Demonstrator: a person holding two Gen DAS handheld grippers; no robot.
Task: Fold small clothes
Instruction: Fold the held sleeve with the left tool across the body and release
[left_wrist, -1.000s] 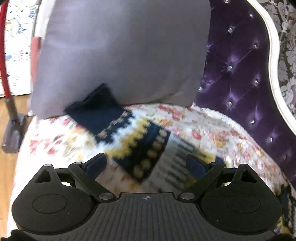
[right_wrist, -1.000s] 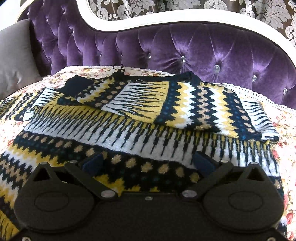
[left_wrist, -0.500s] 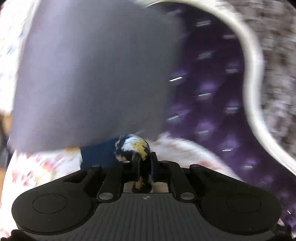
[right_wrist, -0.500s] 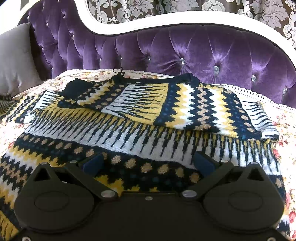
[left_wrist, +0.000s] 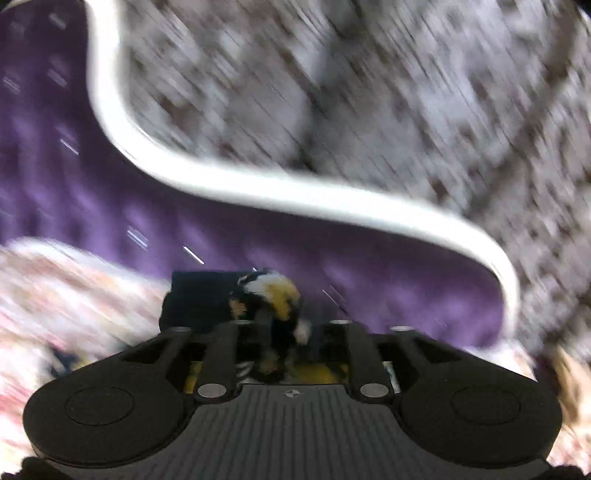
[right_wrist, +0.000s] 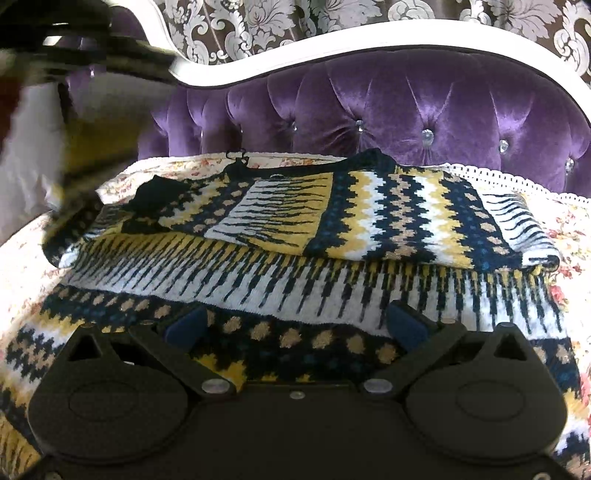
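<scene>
A knitted sweater (right_wrist: 332, 229) in navy, yellow and white lies on the floral sofa cover, with one sleeve folded across its chest. My left gripper (left_wrist: 282, 317) is shut on the sweater's other sleeve (left_wrist: 269, 295) near its navy cuff and holds it lifted; this view is heavily blurred. That lifted sleeve and gripper show as a blurred shape at the upper left of the right wrist view (right_wrist: 74, 74). My right gripper (right_wrist: 295, 325) is open and empty, low over the sweater's hem.
A purple tufted sofa back (right_wrist: 406, 110) with a white curved frame (right_wrist: 332, 48) rises behind the sweater. Patterned wallpaper (left_wrist: 369, 92) is above it. The floral cover (right_wrist: 569, 229) spreads around the sweater.
My left gripper shut on the left sleeve, lifted it and has swung right, so the grey cushion left its view. The right gripper has barely moved.
</scene>
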